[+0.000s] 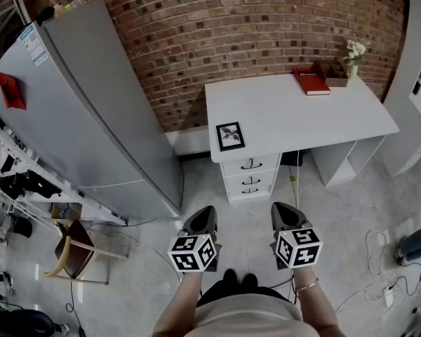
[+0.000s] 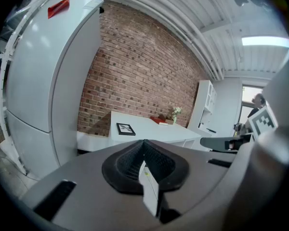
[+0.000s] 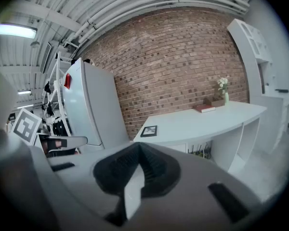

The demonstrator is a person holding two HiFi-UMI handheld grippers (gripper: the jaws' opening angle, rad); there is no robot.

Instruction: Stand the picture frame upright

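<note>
Nearest the person, the left hand-held gripper (image 1: pixel 201 217) and the right hand-held gripper (image 1: pixel 286 215) are held side by side, low over the pale floor, both tipped slightly downward. Each has its jaws pressed together with nothing between them.

Ahead of both stands a white tabletop (image 1: pixel 316 118) over a stack of white drawers (image 1: pixel 251 177). The small black-rimmed picture frame with a dark leaf print (image 1: pixel 230 135) lies flat and face up on the corner of the tabletop nearest the left hand-held gripper, well beyond either one's reach. Farther off, past the right hand-held gripper, a red hardback book (image 1: pixel 311 81) and a small vase of pale flowers (image 1: pixel 353 58) sit along the back edge, against the red brick wall (image 1: pixel 231 27).

The step in hand appears to be the approach. It would probably go best if the person walked up square to that corner and spread one pair of jaws before arriving. One hand-held gripper could then take the frame's far edge and tip it up, while the other steadies the near edge so the frame cannot slide off the corner. Whether there is a prop behind the frame cannot be told.
</note>
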